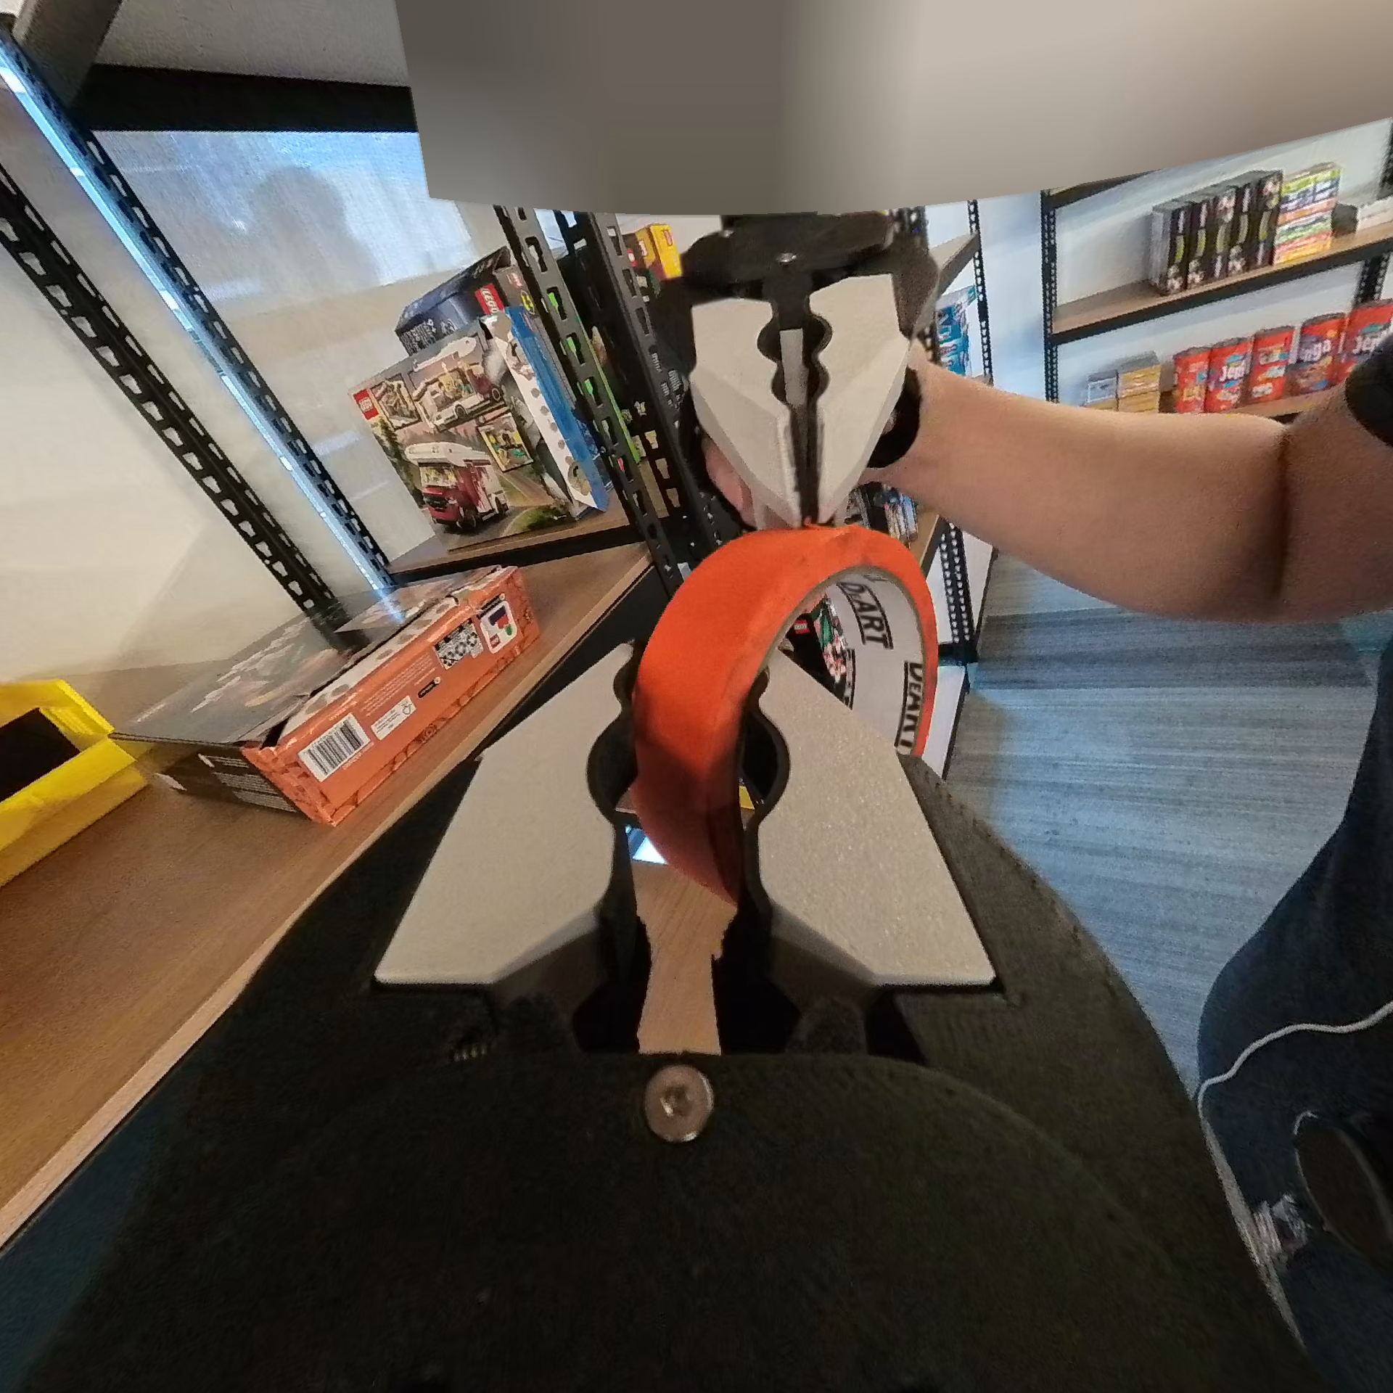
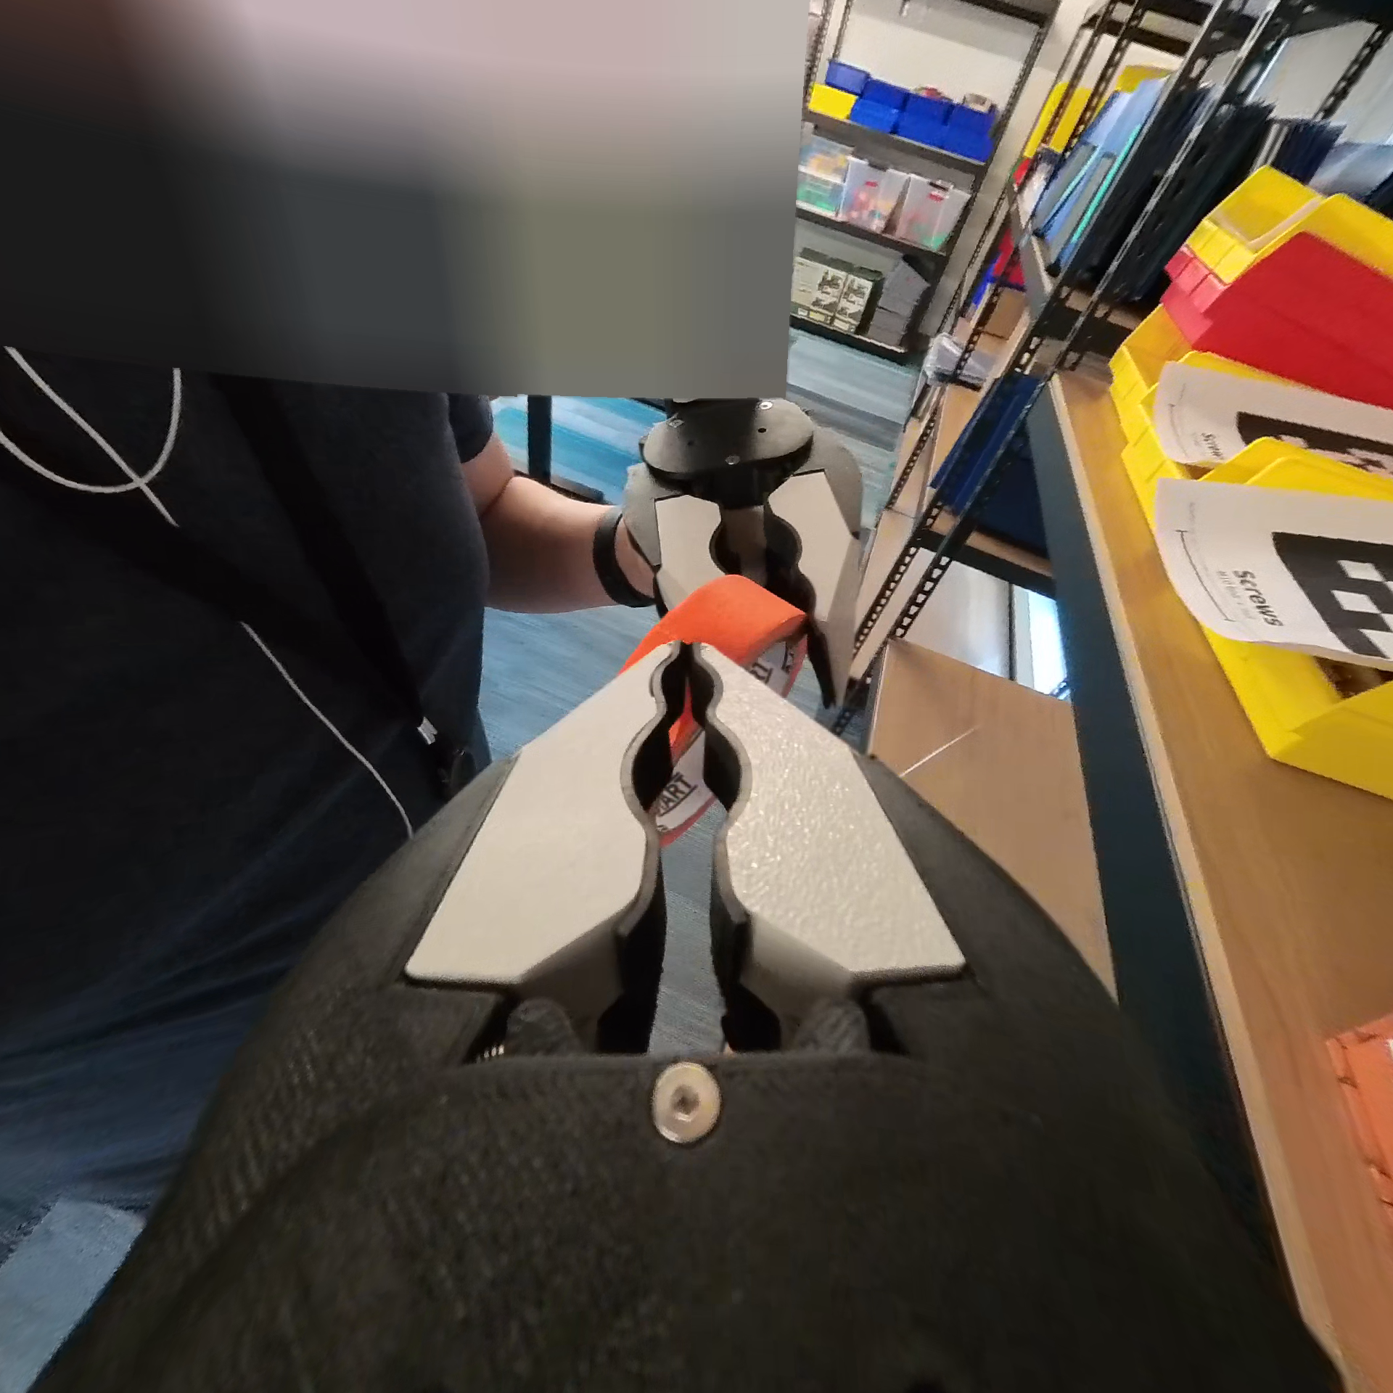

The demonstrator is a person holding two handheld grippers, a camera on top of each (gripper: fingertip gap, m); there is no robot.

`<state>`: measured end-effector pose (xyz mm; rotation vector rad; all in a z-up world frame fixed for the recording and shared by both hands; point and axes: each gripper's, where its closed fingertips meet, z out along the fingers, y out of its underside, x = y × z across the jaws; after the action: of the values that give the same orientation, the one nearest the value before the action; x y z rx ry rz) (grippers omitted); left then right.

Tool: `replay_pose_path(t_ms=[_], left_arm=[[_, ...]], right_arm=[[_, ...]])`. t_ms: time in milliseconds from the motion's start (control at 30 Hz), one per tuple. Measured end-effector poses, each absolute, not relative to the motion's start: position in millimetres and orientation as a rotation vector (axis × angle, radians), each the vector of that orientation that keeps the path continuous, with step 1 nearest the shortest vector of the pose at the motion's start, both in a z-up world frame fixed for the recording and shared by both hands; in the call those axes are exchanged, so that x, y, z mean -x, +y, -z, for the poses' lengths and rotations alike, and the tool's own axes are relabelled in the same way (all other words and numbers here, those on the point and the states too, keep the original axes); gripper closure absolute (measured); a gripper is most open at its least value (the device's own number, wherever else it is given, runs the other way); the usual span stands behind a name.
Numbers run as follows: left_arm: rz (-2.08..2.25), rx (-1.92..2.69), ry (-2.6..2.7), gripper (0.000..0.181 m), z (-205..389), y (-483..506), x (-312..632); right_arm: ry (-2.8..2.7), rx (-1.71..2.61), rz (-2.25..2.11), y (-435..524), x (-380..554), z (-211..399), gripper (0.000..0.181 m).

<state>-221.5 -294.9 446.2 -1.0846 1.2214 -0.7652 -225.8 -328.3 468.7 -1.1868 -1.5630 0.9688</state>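
An orange tape roll [image 1: 682, 701] with a white inner core is held in the air between both grippers. My left gripper [image 1: 701, 663] is shut on the roll's lower part, its grey fingers [image 1: 528, 829] on either side of the band. My right gripper [image 1: 806, 518] comes from the far side and pinches the roll's top edge with its tips. In the right wrist view, my right gripper [image 2: 687, 654] is closed on the orange band [image 2: 724, 603]. The left gripper [image 2: 746, 641] holds the roll from behind it.
A wooden shelf [image 1: 188, 904] at left carries an orange box [image 1: 399, 701], a yellow bin [image 1: 45, 761] and toy boxes [image 1: 467, 437] behind black uprights [image 1: 603, 392]. In the right wrist view, yellow bins [image 2: 1296, 678] and red bins [image 2: 1296, 316] with paper labels sit on a shelf. A person's torso [image 2: 226, 678] is close by. There is about 4 centimeters between the tips of the two grippers.
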Motion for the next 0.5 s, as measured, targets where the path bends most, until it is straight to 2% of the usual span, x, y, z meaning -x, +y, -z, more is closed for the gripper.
replay_pose_path(t_ms=[500], left_arm=[[0.8,1.093,1.196,0.16,-446.8,-298.7,224.0]], right_arm=[[-1.536,1.114,-0.991,-340.0,222.1,-472.4,0.181]])
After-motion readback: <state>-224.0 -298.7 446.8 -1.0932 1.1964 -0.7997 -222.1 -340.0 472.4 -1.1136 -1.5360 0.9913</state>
